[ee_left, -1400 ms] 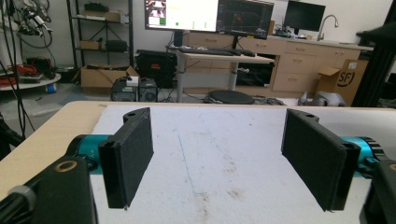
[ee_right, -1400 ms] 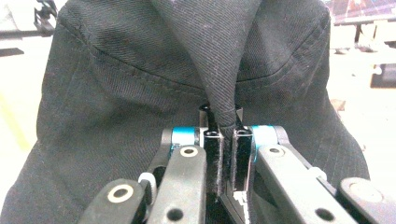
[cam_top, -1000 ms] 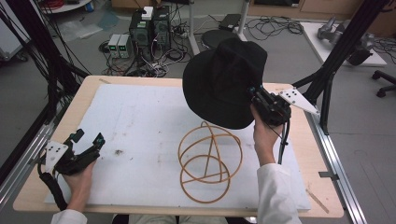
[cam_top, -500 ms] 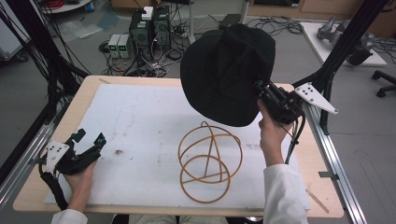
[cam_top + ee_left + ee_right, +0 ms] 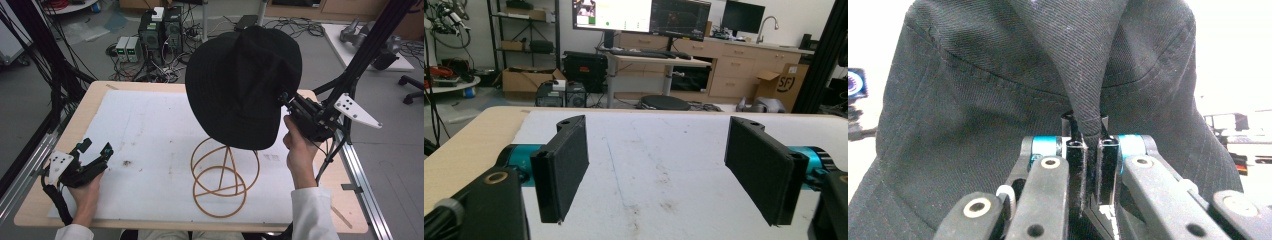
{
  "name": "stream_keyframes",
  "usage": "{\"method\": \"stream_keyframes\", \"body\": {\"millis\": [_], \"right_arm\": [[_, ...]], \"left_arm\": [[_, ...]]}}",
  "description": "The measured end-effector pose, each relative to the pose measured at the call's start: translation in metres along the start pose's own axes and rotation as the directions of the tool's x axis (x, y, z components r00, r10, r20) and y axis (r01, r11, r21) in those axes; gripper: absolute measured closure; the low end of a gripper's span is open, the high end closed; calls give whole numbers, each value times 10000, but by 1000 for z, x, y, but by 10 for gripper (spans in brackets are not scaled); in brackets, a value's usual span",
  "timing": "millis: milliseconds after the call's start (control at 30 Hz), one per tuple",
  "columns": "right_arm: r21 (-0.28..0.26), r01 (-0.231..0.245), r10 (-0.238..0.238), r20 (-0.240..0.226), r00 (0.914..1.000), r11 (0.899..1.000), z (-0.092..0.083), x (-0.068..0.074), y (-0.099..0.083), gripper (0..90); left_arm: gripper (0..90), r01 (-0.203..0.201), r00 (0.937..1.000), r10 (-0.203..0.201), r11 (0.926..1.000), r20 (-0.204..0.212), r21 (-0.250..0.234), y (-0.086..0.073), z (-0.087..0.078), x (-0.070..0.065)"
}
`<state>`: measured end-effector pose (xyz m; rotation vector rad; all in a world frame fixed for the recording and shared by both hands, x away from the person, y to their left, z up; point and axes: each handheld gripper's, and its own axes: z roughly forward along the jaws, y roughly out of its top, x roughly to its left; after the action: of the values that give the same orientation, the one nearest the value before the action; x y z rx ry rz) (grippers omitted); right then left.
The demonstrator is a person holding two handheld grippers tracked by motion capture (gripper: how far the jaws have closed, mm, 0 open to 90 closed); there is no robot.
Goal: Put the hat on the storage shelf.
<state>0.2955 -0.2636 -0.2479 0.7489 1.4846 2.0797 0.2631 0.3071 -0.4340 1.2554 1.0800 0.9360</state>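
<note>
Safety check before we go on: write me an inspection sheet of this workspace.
Surface: wooden table under a white sheet, faintly smudged.
Job's things: black hat held in the air above the wire hat stand, not touching it.
Clutter: small dark speck on the sheet.
Grippers: right gripper shut on a fold of the hat; left gripper open, low over the sheet, nothing between its fingers.
Cables: one trails from the right gripper down the table's right side.
Surroundings: electronics boxes and loose wiring on the floor beyond the table.
</note>
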Motion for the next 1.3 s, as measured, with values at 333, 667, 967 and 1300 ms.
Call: {"method": "stream_keyframes", "body": {"millis": [333, 667, 967, 1300], "right_arm": [[362, 293, -251, -1127, 9933, 9989, -5, 19, 3, 873], [1495, 762, -425, -2171, 9752, 9858, -9, 31, -2, 872], [2443, 787, -168, -2457, 9692, 9665, -17, 35, -24, 871], [2741, 393, 426, -2864, 9572, 9609, -30, 22, -39, 865]], "left_arm": [[256, -2, 10000, 2, 10000, -3, -19, 0, 0, 0], [256, 6, 10000, -6, 10000, 41, -25, 0, 1, -1], [256, 56, 10000, -56, 10000, -4, -65, 0, 0, 0], [257, 49, 10000, -49, 10000, 21, 33, 0, 1, 0]]}}
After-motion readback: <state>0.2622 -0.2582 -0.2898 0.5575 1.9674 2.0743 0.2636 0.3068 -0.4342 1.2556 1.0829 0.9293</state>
